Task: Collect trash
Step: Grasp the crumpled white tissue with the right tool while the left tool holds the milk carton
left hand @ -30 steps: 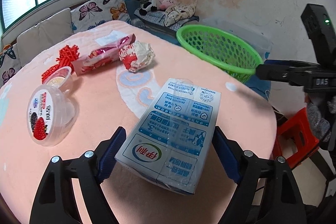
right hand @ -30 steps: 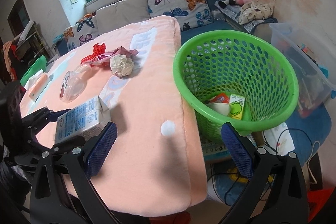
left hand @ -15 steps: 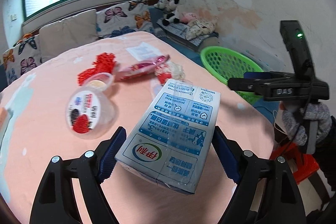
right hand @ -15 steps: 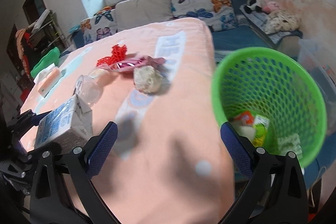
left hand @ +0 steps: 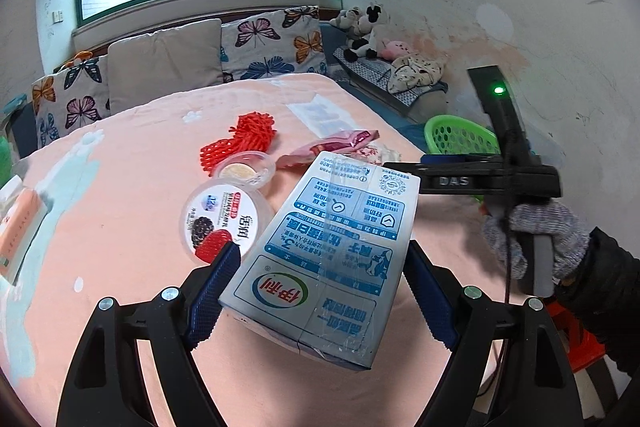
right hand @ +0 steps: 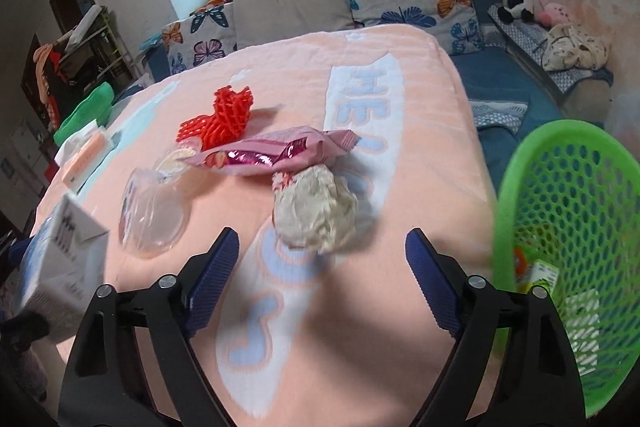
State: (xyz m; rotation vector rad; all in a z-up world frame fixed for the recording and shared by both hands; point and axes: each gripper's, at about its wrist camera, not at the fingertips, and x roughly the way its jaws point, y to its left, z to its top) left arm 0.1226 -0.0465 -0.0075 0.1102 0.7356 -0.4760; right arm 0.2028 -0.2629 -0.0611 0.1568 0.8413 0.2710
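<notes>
right gripper [right hand: 322, 267] swung from basket [right hand: 568, 227] over pink blanket [right hand: 400, 99], empty jaws narrowing; left gripper [left hand: 320, 283] clamps carton [left hand: 332, 259].

One milk carton [left hand: 328, 259], one pink snack wrapper [right hand: 272, 153], one crumpled paper ball [right hand: 316, 213], one red foam net [right hand: 224, 117], two plastic cups [left hand: 222, 221], one green basket [right hand: 568, 247], two hand-held grippers [right hand: 322, 277].

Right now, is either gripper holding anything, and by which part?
The left gripper clamps the milk carton across its two side faces. The right gripper, jaws just closing, holds nothing.
</notes>
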